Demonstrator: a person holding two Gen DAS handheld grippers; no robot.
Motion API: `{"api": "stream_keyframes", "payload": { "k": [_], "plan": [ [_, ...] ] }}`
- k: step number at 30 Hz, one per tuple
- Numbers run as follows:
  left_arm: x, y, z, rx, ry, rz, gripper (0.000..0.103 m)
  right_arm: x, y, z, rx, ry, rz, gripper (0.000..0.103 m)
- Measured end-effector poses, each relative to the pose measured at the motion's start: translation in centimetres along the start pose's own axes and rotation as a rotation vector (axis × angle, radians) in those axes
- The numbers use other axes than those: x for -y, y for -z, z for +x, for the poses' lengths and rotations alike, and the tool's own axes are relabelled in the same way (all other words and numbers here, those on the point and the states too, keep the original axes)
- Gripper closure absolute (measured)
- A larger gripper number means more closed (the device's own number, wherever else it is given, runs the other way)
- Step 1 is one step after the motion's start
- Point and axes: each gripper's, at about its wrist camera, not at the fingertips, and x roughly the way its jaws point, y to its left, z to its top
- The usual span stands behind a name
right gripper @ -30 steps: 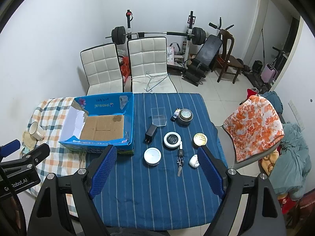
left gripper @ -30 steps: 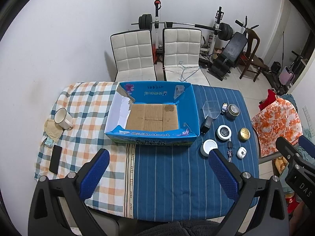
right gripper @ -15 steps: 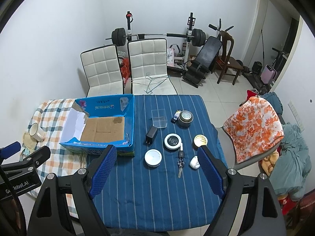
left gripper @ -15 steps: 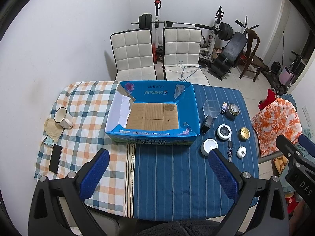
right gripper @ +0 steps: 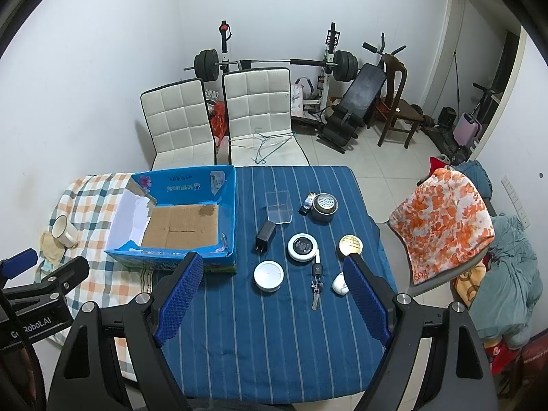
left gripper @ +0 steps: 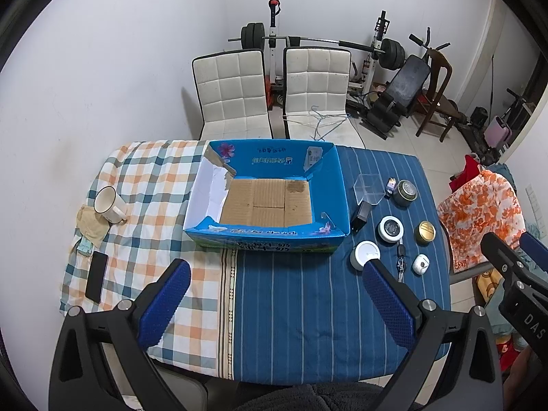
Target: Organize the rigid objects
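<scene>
An open blue cardboard box [left gripper: 205, 233] [right gripper: 229, 205] sits mid-table with nothing in it. To its right on the blue striped cloth lie a clear plastic box [right gripper: 279, 205], a black charger [right gripper: 265, 234], a white round lid [right gripper: 269, 275], a black-and-white round tin [right gripper: 302, 247], a gold tin [right gripper: 350, 244], a metal strainer cup [right gripper: 323, 205], car keys [right gripper: 316, 279] and a small white case [right gripper: 339, 284]. My left gripper [left gripper: 274, 274] is open and empty, high above the table's near edge. My right gripper [right gripper: 274, 274] is open and empty above the small items.
A white mug [left gripper: 108, 203] on a cloth and a black phone [left gripper: 95, 275] lie on the checked cloth at the left. Two white chairs [left gripper: 270, 92] stand behind the table. A chair with orange floral cloth [right gripper: 441, 219] stands at the right. Gym gear lines the back wall.
Both grippers have drifted very slightly; the table sits a touch lower in the right wrist view. No object has moved.
</scene>
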Motion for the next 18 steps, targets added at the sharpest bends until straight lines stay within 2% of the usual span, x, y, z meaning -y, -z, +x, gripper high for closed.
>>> {"api": "stream_keyframes", "payload": {
  "k": [18],
  "plan": [
    [-0.15,-0.1,-0.07,0.004,0.001,-0.001,0.0,-0.76,-0.49,-0.47,0.011,0.002,-0.005,0.017]
  ]
}}
